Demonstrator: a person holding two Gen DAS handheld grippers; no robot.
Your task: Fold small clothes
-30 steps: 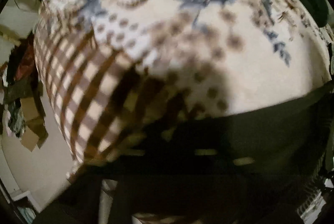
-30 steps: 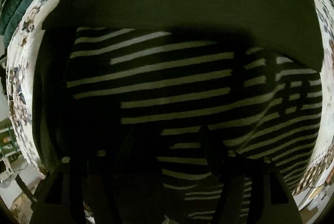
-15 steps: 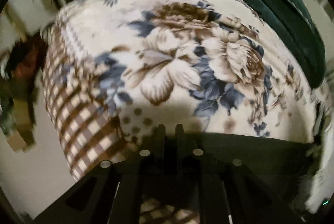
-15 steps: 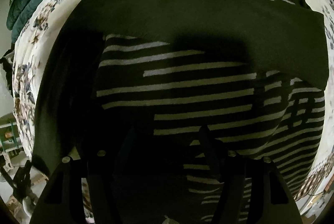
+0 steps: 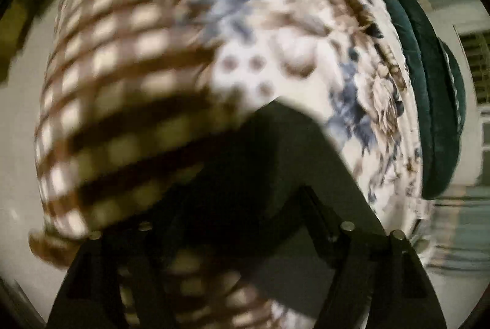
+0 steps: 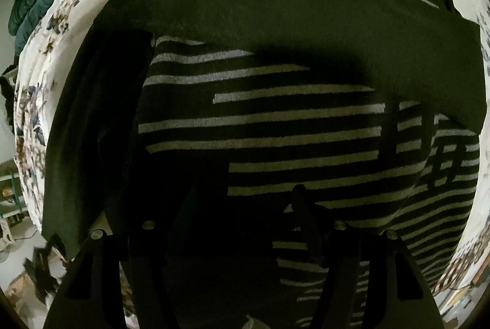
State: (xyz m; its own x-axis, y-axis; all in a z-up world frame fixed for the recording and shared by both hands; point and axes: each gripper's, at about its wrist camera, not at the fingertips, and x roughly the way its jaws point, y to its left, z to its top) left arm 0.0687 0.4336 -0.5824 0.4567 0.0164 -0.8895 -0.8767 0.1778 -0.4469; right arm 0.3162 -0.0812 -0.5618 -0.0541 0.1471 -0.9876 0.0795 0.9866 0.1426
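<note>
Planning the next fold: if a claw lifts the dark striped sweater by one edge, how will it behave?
The striped sweater would probably droop, not hold shape: its plain sleeve already lies folded flat across it. The knit looks thick, so likely grippy rather than slippery. On the soft floral blanket, pushing may bunch it.

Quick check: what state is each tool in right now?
Left tool: jaws just opening, apart over the dark garment; no grip visible.
Right tool: open, pointing down over the striped sweater, holding nothing.
</note>
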